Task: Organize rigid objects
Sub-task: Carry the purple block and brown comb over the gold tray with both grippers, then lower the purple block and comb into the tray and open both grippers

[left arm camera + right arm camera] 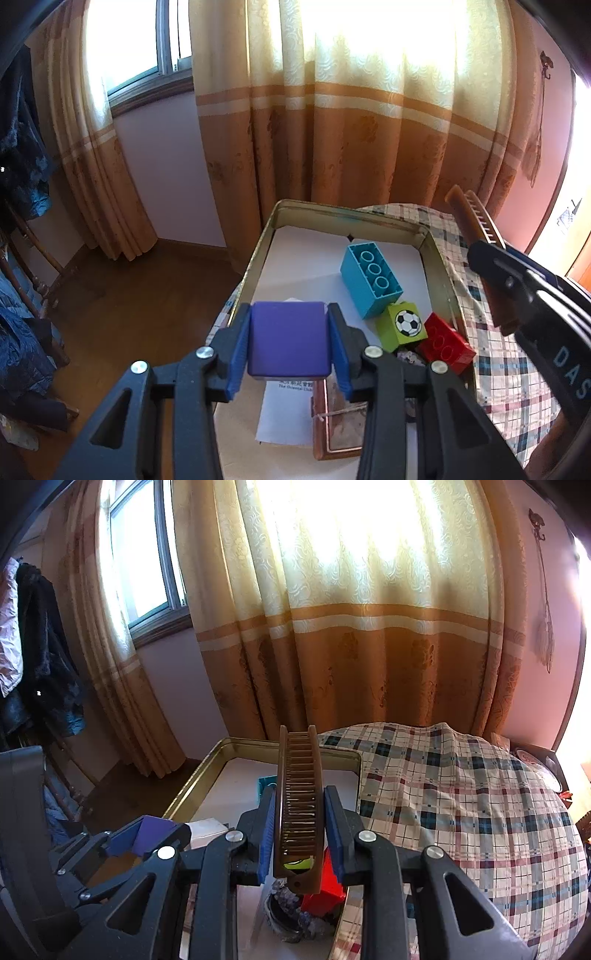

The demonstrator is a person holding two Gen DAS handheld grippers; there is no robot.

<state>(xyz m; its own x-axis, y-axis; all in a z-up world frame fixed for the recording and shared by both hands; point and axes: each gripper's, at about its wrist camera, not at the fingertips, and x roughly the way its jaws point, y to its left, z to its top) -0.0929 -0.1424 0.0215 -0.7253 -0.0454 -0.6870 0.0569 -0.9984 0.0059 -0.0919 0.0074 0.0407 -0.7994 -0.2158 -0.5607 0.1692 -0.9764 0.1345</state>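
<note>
A purple block (289,339) is clamped between the pads of the left hand-held gripper (290,345), held above the near left part of the tin tray (255,258). The tray's white floor lies directly below and ahead of it, so the coming move is judged to be a short descent rather than a reach — the left hand is plainly the nearer one to that open patch. The tray's long axis runs from near to far.

A brown comb (299,805) is clamped in the right hand-held gripper (299,834), its long axis pointing away along the fingers, teeth upward, over the tray's right side beside the checked bed cover (461,794).

Counted in the tray: one teal brick (369,280) lying studs-down toward the far right, one green football cube (402,325) touching its near end, one red brick (447,343) just right of the cube at the right wall. A dark, fuzzy item below the comb cannot be identified.
</note>
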